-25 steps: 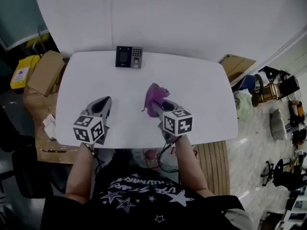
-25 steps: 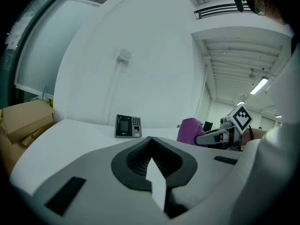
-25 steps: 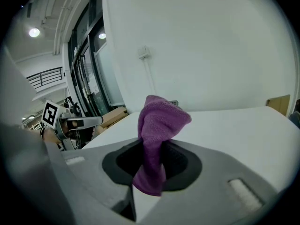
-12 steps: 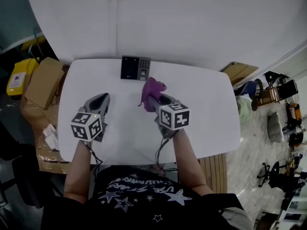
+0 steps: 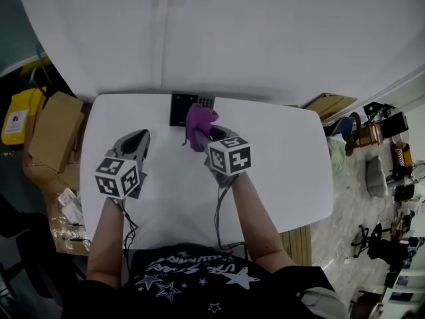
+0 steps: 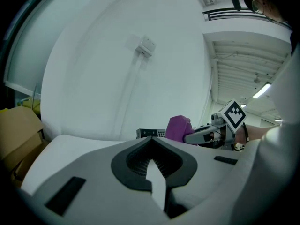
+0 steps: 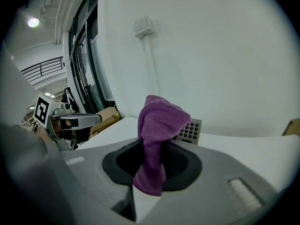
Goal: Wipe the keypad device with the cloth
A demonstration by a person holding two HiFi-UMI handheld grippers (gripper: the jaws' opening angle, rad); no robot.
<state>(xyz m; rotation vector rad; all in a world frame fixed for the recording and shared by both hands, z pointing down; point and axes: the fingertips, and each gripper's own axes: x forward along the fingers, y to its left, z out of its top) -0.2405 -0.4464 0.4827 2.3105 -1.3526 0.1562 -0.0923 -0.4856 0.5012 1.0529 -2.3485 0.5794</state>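
Your right gripper (image 5: pixel 201 137) has its fingers clenched on the purple cloth (image 5: pixel 198 120), and the bunched end stands up past the fingertips, aimed straight at the keypad device (image 5: pixel 179 109). That device sits at the far edge of the white counter (image 5: pixel 285 158), hard by the wall, with its long axis running left to right. From the head view the cloth overlaps its right end, the button side, while the dark screen side shows bare to the left. I can't say for sure whether the cloth is touching the device or hanging just in front of it; the right gripper view shows the buttons peeking out just behind the fold. Your left gripper (image 5: pixel 137 140) sits on the near-left side of the device, well apart from it, fingers closed together with nothing between them. So the right hand is clearly the nearer one, and the wipe looks set to run sideways along the device's length, from the buttons toward the screen.
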